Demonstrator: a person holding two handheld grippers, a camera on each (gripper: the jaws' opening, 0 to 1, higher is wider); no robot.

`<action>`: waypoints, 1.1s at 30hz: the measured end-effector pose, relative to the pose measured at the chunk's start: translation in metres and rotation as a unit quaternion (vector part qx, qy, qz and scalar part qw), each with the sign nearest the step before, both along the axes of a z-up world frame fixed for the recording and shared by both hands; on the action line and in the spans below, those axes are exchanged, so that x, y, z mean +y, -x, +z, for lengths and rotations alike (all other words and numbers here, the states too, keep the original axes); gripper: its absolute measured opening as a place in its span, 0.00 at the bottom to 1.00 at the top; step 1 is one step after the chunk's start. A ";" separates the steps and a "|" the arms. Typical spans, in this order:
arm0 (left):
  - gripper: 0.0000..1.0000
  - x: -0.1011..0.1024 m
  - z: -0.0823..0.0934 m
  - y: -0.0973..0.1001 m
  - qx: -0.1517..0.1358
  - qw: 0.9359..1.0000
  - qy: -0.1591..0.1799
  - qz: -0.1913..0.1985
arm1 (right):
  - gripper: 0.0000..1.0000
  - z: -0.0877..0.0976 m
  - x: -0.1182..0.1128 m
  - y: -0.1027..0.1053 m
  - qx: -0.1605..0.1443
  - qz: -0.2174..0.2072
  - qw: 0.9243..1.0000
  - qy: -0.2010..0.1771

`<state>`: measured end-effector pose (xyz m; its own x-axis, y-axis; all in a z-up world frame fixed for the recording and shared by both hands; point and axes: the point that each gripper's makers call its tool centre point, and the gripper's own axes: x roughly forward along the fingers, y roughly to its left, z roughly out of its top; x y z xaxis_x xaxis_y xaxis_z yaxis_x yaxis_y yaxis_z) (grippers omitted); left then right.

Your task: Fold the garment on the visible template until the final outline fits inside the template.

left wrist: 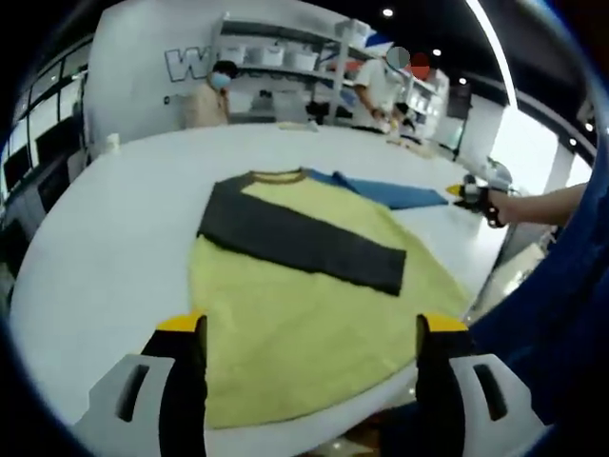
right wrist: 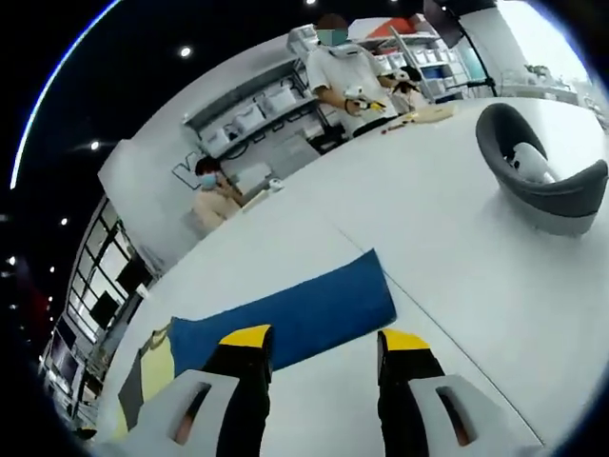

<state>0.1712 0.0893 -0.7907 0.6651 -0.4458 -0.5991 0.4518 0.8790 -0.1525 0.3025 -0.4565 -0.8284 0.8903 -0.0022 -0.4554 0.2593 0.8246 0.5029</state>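
Wall lettering, mostly cut off

On the white back wall (left wrist: 143,57) in the left gripper view, a large outlined letter "W" (left wrist: 181,63) is readable before the shelving hides the rest; nothing else there or in the right gripper view is legible.

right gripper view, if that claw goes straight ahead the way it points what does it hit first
Probably the flat blue rectangular template on the white table, lying right beyond the right claw; its open jaws look empty, though depth is unclear.
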 end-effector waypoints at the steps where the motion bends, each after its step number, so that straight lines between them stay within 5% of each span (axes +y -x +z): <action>1: 0.88 0.000 0.000 0.000 0.000 1.000 0.000 0.000 | 0.43 -0.002 -0.003 -0.002 0.001 -0.004 1.000 -0.004; 23: 0.87 -0.001 -0.002 0.006 0.006 1.000 -0.013 0.024 | 0.36 -0.012 -0.017 -0.041 -0.012 -0.012 1.000 0.016; 33: 0.86 0.000 -0.006 0.009 0.011 0.999 -0.021 0.022 | 0.46 -0.005 -0.022 -0.053 -0.042 0.010 0.999 0.029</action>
